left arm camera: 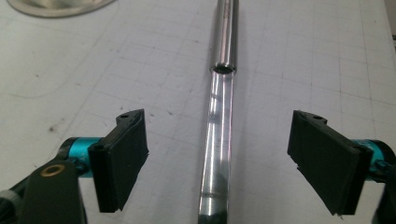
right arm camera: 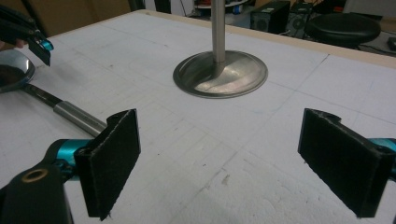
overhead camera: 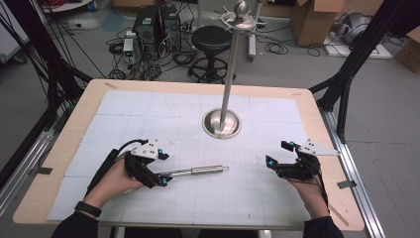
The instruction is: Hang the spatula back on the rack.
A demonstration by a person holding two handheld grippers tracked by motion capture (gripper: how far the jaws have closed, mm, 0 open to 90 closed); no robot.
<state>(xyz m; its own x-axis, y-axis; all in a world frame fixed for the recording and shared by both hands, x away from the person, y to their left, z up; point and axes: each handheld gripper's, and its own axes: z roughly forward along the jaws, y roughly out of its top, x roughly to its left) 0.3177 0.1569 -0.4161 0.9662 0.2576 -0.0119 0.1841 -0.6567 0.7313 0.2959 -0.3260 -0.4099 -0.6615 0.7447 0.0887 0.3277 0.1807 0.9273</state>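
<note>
White gridded matting covers the counter, with a steel stand at upper centre. Left of centre lies a ladle, probably, its handle running between the left gripper's wide, empty jaws. Next: close squarely on the handle. The right gripper waits open and empty.

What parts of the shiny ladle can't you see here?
- Ladle bowl: in the high view, hidden under the left gripper and hand.
- Bowl in the right gripper view: cut off by the left edge.
- Handle in the left gripper view: cut off at top and bottom edges.
- Handle tip, high view: too small.
</note>
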